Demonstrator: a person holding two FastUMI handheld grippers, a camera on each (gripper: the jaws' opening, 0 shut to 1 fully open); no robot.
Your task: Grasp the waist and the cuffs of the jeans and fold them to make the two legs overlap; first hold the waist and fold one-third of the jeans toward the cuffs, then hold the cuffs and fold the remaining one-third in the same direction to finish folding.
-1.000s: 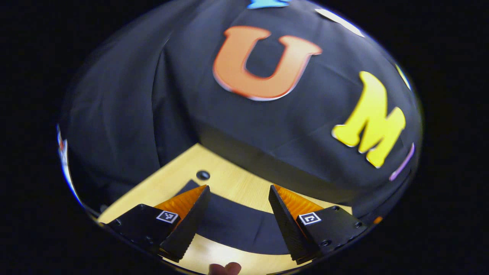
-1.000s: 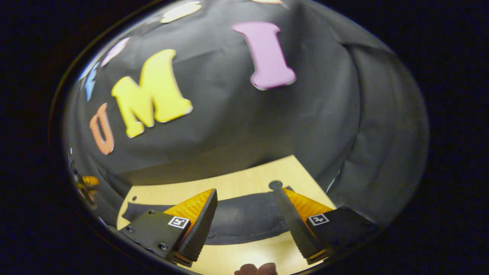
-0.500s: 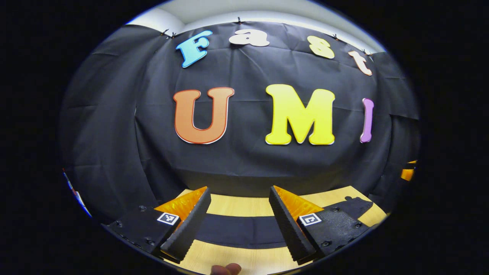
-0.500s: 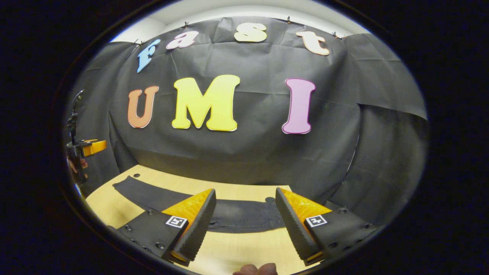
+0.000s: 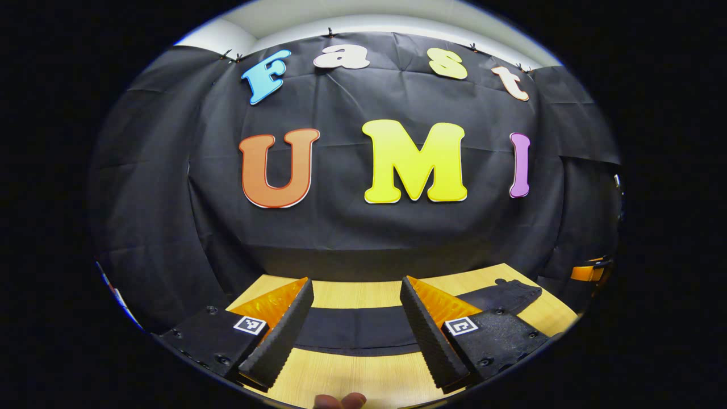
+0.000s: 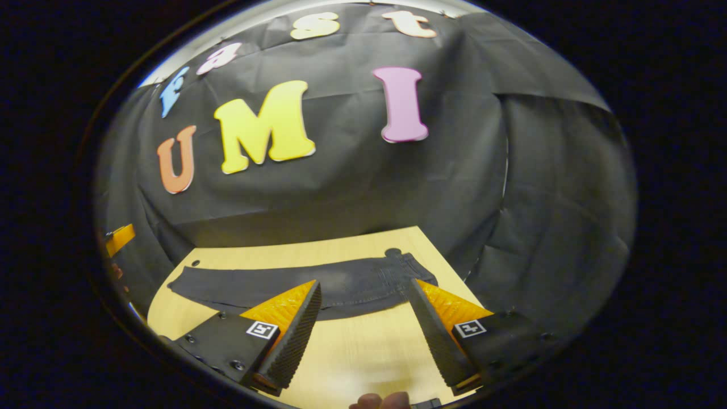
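We hold both tools above the near edge of the wooden table (image 6: 363, 352), and neither touches anything yet. Starting at our left, the left gripper (image 5: 355, 335) has its fingers spread wide with nothing between them; in the left gripper view a dark band of the jeans (image 6: 295, 284) runs across the gap between the fingers, lying farther off on the table, and near the far right edge of that view the other tool shows as a small patch. The jeans lie flat along the far half of the table, parallel to the booth's cloth wall, already narrowed to a single long strip, so we judge that the two legs overlap. In the right gripper view the cuffs (image 6: 179, 282) point to the left end, beside a small dark hole in the tabletop, and the waist (image 6: 406, 267) with its stitching sits at the right end, close to the table's corner. The right gripper (image 6: 363, 335) is likewise splayed and empty, aimed at the stretch just short of the waist, with bare table between it and the cloth. We read this as the approach to the first fold by thirds: the waist sits nearest our right tool, so taking it there seems natural.
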